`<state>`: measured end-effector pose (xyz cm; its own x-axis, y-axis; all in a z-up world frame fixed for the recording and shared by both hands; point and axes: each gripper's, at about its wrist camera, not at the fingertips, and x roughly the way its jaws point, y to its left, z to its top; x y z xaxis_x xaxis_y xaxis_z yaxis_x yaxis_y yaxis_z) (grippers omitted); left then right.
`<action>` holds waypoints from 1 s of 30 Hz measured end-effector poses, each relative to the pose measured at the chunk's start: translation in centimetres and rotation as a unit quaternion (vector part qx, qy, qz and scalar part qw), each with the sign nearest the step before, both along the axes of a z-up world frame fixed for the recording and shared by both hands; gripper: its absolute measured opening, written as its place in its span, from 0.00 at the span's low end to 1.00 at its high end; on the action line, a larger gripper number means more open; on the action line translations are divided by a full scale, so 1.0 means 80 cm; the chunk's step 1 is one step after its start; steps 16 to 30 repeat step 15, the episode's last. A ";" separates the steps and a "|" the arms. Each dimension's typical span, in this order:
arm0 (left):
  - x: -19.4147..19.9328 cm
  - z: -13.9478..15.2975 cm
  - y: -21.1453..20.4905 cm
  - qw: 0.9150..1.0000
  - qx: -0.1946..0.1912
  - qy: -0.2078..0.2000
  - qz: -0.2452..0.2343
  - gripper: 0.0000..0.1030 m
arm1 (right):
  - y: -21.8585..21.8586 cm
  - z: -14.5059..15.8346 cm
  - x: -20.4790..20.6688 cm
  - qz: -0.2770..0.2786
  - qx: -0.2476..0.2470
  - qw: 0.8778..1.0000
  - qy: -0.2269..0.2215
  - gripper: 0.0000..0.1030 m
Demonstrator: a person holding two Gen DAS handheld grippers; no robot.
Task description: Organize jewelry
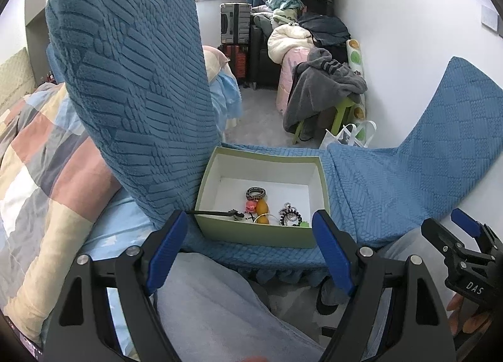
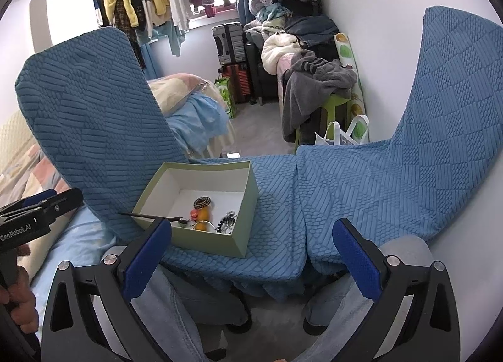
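Observation:
A pale green box with a white inside sits on a blue-covered chair seat. In it lie a black patterned ring, orange beads, a silvery chain piece and a thin black stick that pokes out over the left rim. My left gripper hangs open just in front of the box. My right gripper is open too, in front of the box and to its right. Nothing is between either pair of fingers.
Two blue chair backs stand left and right of the seats. A bed with a patchwork quilt lies at the left. The person's jean-clad knees are below the grippers. Behind are suitcases, piled clothes, a green stool and a white bag.

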<state>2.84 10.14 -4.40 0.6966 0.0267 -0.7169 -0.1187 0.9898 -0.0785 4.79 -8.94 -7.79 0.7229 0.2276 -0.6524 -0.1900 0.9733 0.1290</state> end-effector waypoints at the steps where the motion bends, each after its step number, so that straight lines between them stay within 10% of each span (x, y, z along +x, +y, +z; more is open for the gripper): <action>1: 0.000 0.000 0.000 1.000 0.001 0.001 0.001 0.79 | 0.000 -0.001 0.000 0.000 0.000 1.000 0.000 1.00; 30: -0.003 0.002 -0.001 1.000 0.000 0.001 0.000 0.79 | 0.002 -0.001 -0.001 -0.001 -0.003 1.000 -0.001 1.00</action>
